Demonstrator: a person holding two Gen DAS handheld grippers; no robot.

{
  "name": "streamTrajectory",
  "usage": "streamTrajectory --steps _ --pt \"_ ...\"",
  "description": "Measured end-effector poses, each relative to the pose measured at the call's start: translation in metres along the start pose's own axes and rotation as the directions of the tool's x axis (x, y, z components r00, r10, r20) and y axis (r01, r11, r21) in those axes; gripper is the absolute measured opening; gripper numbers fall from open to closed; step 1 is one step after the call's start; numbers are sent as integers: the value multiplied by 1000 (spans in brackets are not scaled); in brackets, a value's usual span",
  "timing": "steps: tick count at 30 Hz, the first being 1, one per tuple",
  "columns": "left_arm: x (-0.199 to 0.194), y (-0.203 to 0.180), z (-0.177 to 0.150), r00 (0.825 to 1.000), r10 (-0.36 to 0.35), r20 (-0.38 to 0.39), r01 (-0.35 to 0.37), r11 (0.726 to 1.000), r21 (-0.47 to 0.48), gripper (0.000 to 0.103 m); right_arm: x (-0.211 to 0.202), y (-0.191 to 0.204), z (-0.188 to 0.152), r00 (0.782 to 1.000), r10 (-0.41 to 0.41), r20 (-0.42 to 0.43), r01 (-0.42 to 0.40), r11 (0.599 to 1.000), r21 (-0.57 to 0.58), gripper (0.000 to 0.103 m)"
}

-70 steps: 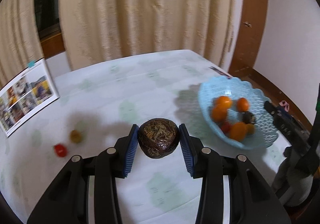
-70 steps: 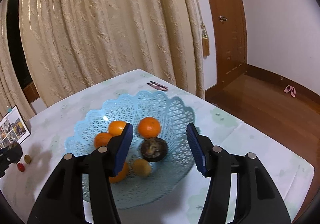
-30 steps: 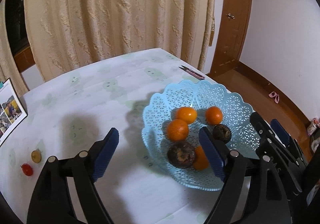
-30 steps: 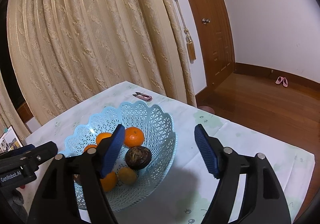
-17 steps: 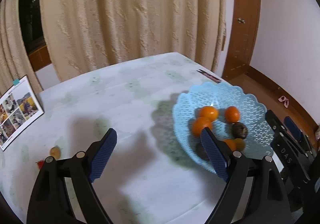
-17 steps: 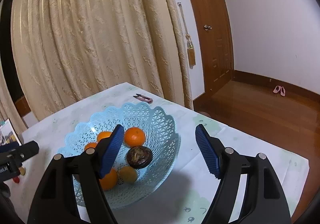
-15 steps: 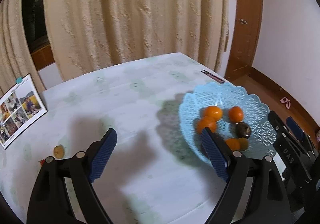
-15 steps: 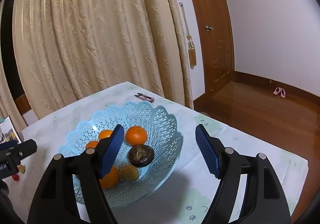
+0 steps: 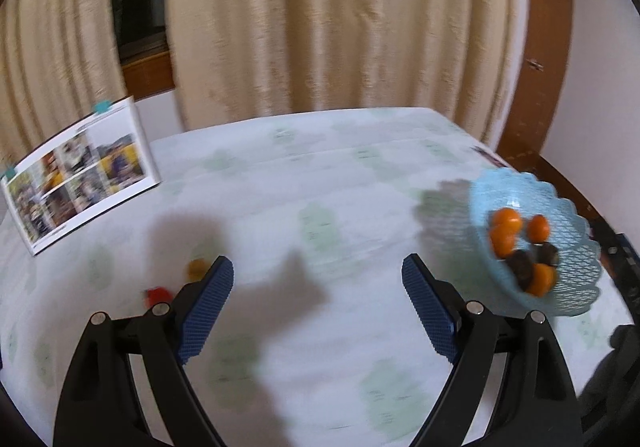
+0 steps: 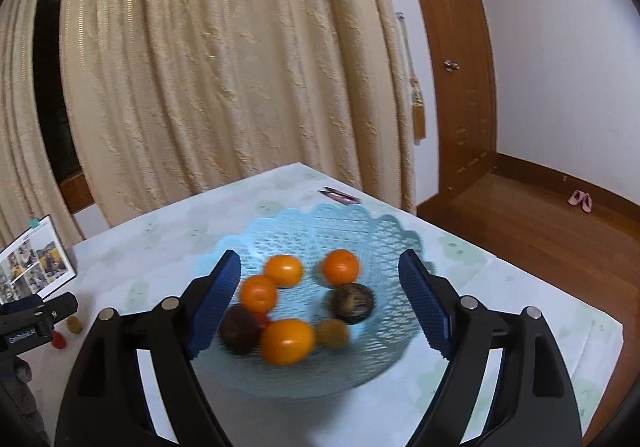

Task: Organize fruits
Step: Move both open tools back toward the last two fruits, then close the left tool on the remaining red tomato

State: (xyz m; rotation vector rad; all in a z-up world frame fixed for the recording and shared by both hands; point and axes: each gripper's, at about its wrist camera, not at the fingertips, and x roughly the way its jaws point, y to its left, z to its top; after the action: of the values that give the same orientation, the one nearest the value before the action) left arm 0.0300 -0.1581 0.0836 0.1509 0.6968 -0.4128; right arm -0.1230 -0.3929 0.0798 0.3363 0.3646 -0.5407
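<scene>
Two handheld grippers hover over a table covered with a pale cloth printed in faint green motifs (image 9: 320, 183). Left gripper (image 9: 318, 279): black arms, blue ribbed pads spread wide, nothing between them, pointed at bare cloth toward the left half of the table. Just past its left pad lie a small yellow-orange round fruit (image 9: 197, 268) and a small red round fruit (image 9: 157, 294), close together on the cloth, both blurred. Right gripper (image 10: 319, 275): same build, pads likewise spread wide and empty, held above a light blue plastic lattice basket with a scalloped rim (image 10: 360, 223). Basket contents, seen from the right wrist: three small oranges (image 10: 283, 269) toward the back, one larger orange (image 10: 286, 341) at the front, two dark brown round fruits (image 10: 352, 303), one at the right and one at the front left, and a small yellowish fruit (image 10: 333, 332) between the front orange and the right-hand dark fruit. A red patch shows between the fruits; too blurred to identify. Basket stands at the right side of the table, well apart from the two loose fruits. A propped white card of colour photographs (image 9: 80, 175) stands at the far left edge. Cream textured curtains (image 10: 224, 67) hang behind the table; a brown wooden door (image 10: 460, 79) is to the right.
</scene>
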Motion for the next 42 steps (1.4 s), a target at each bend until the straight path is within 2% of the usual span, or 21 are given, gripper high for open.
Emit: streamTrajectory --steps 4,9,18,27,31,34,39,42 --pt "7 51 -10 996 78 -34 -80 994 -77 86 -3 24 0 999 52 -8 -52 998 -34 83" --pt "13 100 -23 988 136 -73 -145 979 -142 86 -2 53 -4 993 109 -38 -111 992 -57 83" --pt "39 123 -37 980 152 -129 -167 980 -107 83 4 100 -20 972 199 -128 -213 971 -105 83" --pt "64 129 -37 979 122 -164 -136 987 -80 69 9 129 -32 948 249 -200 -281 948 -151 83" --pt "72 132 -39 976 107 -191 -126 988 -89 46 14 140 -37 931 272 -245 -315 936 -157 83" --pt "70 133 -40 980 80 -183 -100 990 -104 30 18 152 -40 914 290 -284 -346 923 -171 83" --pt "63 135 -39 983 69 -170 -90 989 -117 30 27 181 -42 889 317 -330 -397 894 -210 83" --pt "52 140 -35 987 75 -143 -95 986 -135 30 37 205 -45 864 341 -370 -442 866 -233 83"
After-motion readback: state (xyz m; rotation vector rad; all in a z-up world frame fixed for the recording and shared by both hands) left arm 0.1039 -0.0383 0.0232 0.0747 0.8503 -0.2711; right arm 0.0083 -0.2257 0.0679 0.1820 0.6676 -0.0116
